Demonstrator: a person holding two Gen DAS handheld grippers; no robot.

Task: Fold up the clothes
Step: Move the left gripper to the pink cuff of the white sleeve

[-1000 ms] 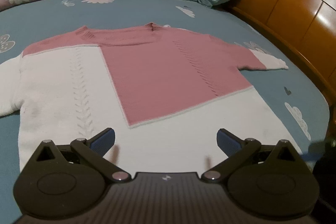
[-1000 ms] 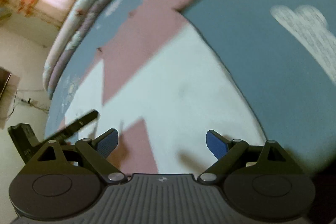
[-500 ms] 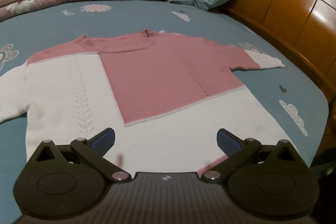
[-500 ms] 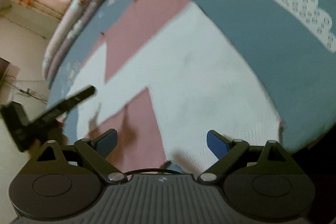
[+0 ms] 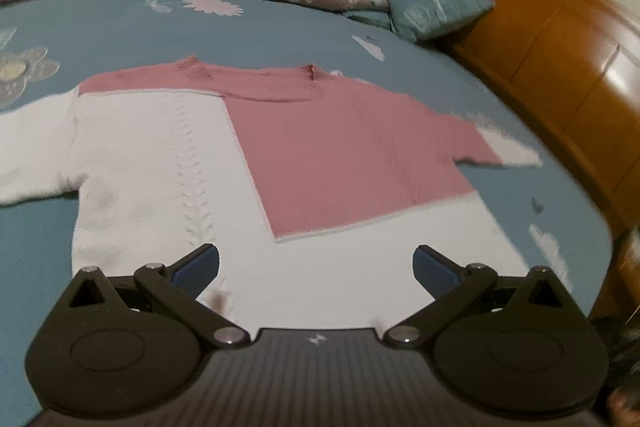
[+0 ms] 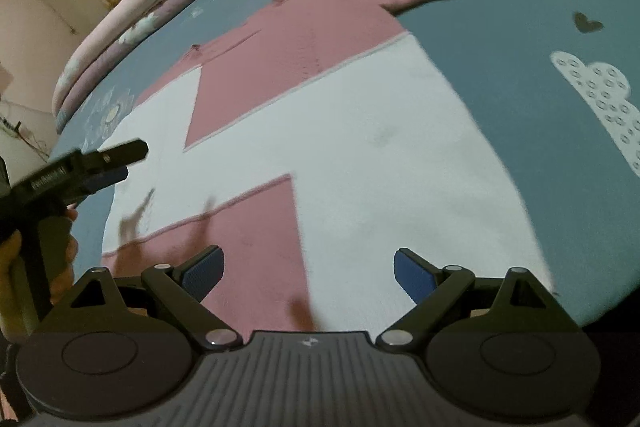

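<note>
We hold both grippers, left (image 5: 316,267) and right (image 6: 308,269), jaws spread (empty), over the sweater (image 5: 160,163) lying flat on the bed (image 5: 280,23).

Left gripper (image 5: 316,267), right gripper (image 6: 308,269): black linkage arms, silver pivot screws, blue ribbed fingers (image 6: 414,275).

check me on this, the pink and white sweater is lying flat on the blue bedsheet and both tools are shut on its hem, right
Not quite. The sweater does lie flat on the blue bedsheet, but neither tool grips it: the left tool and right tool are both open above the fabric, as each wrist view shows.
</note>
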